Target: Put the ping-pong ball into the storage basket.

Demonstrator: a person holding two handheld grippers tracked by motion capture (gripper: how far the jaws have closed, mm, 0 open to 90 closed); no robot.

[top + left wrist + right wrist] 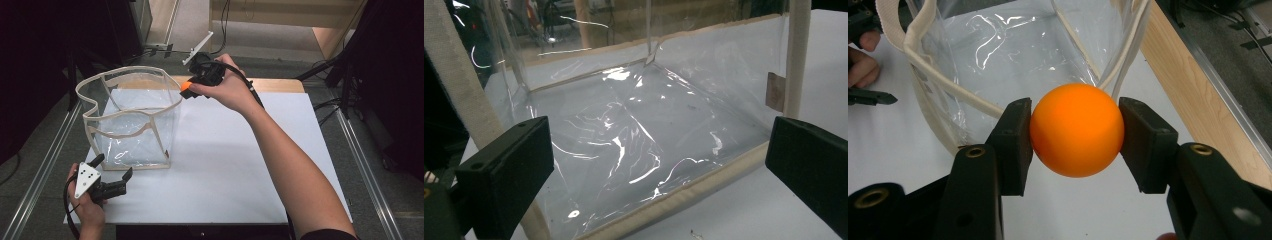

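Observation:
An orange ball [1077,130] sits squeezed between the two black jaws of my right gripper [1077,137]. In the high view that right gripper [188,89] hovers at the far right rim of a clear plastic bag [131,117] with cream fabric trim, and the orange ball [185,86] shows at its tip. My left gripper [114,170] rests near the table's front left, open, with nothing between its jaws. Its jaws point at the clear bag [634,145], whose bottom seam lies just ahead of them.
The bag stands upright on a white sheet [250,160] that covers the table. A wooden strip [277,85] runs along the far edge. Metal rails [367,165] flank both sides, and dark stands and cables surround the table.

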